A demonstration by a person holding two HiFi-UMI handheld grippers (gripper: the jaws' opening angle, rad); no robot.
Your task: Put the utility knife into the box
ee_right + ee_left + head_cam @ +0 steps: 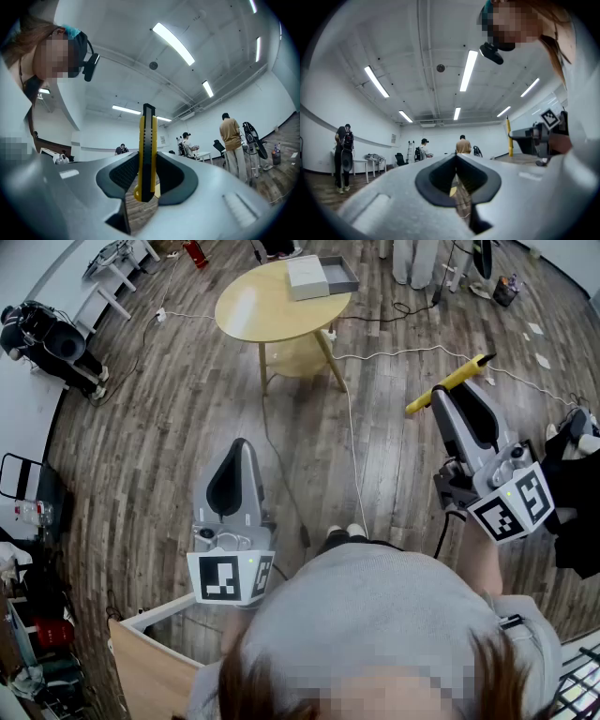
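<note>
head view: knife (464, 375) rear behind right tool (439, 396)

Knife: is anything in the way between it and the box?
Nothing visible blocks it. The utility knife, clamped in the right gripper, faces only floor with a white cable before the box on the round table.

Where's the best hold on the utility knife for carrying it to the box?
The right gripper's hold looks right: the handle near its butt, pads on the two long straight sides, coming from behind. The slim utility knife then juts past the jaws, leading into the box.
</note>
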